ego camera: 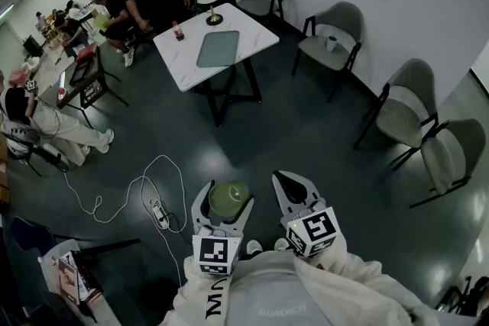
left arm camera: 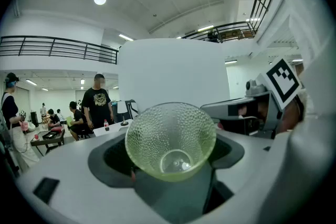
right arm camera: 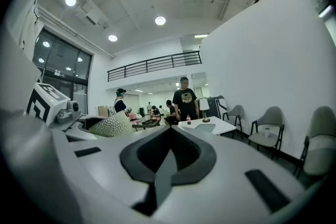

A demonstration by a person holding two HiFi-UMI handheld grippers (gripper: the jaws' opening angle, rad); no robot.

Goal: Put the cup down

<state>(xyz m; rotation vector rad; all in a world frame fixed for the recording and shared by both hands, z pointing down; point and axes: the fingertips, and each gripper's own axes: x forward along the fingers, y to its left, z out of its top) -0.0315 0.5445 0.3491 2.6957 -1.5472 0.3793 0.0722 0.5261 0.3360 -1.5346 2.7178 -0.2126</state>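
A pale green dimpled glass cup (ego camera: 228, 199) sits between the jaws of my left gripper (ego camera: 227, 202), held above the floor close to my body. In the left gripper view the cup (left arm camera: 170, 139) fills the middle, its mouth towards the camera and its sides against the jaws, which stand wide around it. My right gripper (ego camera: 293, 188) hangs just to the right, jaws closed together with nothing between them. From the right gripper view (right arm camera: 168, 157) the cup (right arm camera: 112, 126) shows at the left.
A white square table (ego camera: 252, 42) with a grey mat, a small bottle and a lamp stands ahead. Grey chairs (ego camera: 333, 42) line the right wall. A power strip with a white cable (ego camera: 159, 211) lies on the dark floor at left. People sit and stand at far left.
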